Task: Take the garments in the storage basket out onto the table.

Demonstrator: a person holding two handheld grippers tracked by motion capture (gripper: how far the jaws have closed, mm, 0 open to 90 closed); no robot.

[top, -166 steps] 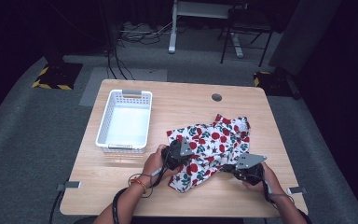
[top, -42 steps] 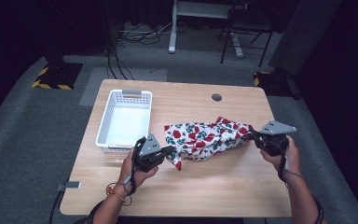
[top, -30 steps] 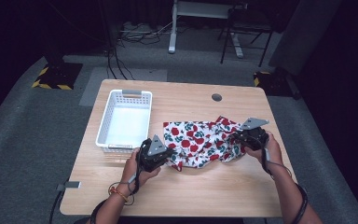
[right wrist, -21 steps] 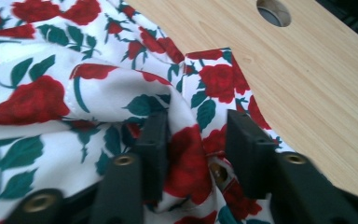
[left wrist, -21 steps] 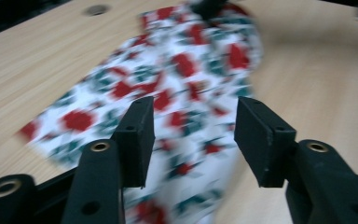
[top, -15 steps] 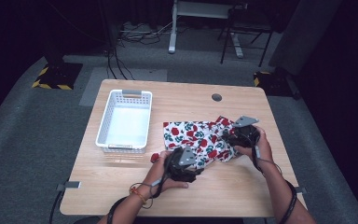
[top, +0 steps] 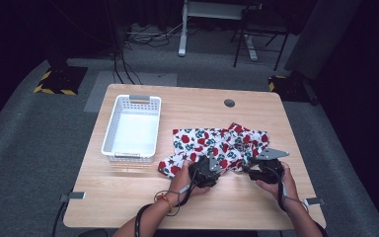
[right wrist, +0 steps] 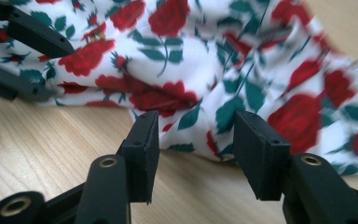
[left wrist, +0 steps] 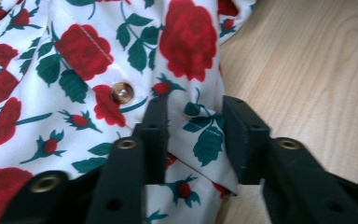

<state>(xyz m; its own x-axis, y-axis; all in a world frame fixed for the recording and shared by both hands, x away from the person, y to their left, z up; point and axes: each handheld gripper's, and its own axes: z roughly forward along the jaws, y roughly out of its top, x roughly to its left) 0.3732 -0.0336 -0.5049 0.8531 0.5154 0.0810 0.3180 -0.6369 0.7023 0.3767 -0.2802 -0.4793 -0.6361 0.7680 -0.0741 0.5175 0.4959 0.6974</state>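
Both of your hands have drawn in toward the near edge of the rose-print garment (top: 217,148) over the last second and a half, and the cloth, which was pulled out long between them, now lies slack and rumpled on the wooden table (top: 256,202), right of the white basket (top: 131,129). Your left gripper (left wrist: 193,135) has its jaws spread with a hem fold lying between them, just below a small brass snap (left wrist: 122,92); nothing is pinched yet. Your right gripper (right wrist: 193,149) is likewise spread, low over the tabletop, with a bunched edge of the fabric in the gap but untouched by either jaw. In the high view your left hand (top: 190,175) and right hand (top: 271,175) sit close together at that near edge. You seem to be lining up two fresh grips along one hem, probably so the garment can be lifted or folded evenly.
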